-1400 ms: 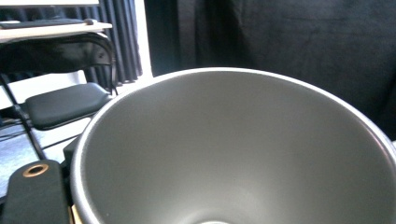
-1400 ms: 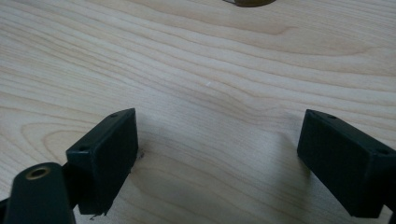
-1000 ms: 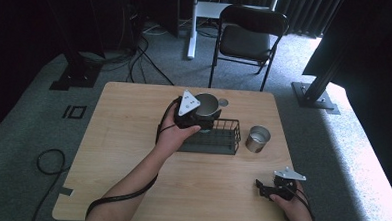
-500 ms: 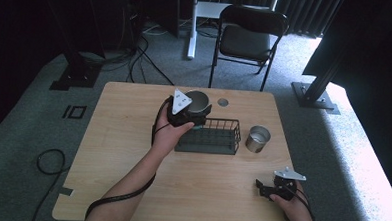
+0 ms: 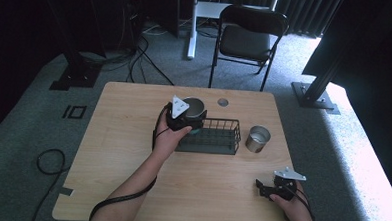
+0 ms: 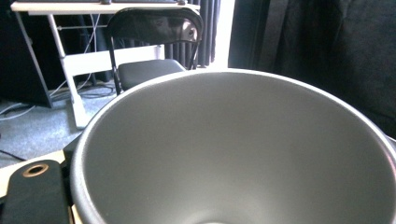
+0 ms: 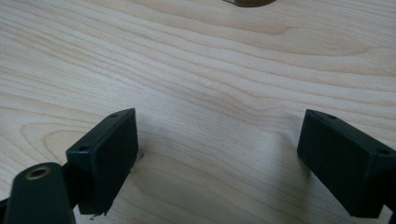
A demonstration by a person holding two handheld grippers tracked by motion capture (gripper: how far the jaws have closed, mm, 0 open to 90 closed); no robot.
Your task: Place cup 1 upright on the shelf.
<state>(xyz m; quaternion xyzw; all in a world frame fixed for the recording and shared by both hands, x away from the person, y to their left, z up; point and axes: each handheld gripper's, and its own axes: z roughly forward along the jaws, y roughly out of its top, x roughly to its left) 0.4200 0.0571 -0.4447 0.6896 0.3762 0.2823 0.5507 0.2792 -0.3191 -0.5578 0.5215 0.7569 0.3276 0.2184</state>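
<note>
1. Over the back left corner of the wire basket, the left gripper carries a grey metal cup, mouth up, so the pick-up looks done and the setting-down looks like what is left.

2. Whether the cup is bound for the basket or for the bare table beside it cannot be told from here (the basket seems the likelier goal, being right under the cup).

3. Seen from the left gripper view, the cup sits hard against the camera, its rim and inner wall spread wide, with one black jaw showing at the lower left outside the rim; the gripper appears clamped on the cup's wall, though the far jaw is hidden.

4. A second, shinier metal cup stands upright on the table just beside the basket's right end, untouched; it may be left to handle too.

5. The right gripper rests low near the table's front right corner, well apart from both cups and the basket. In the right gripper view its jaws stand wide apart over bare wood with nothing between them.

6. A folding chair stands behind the table, out of the work.
</note>
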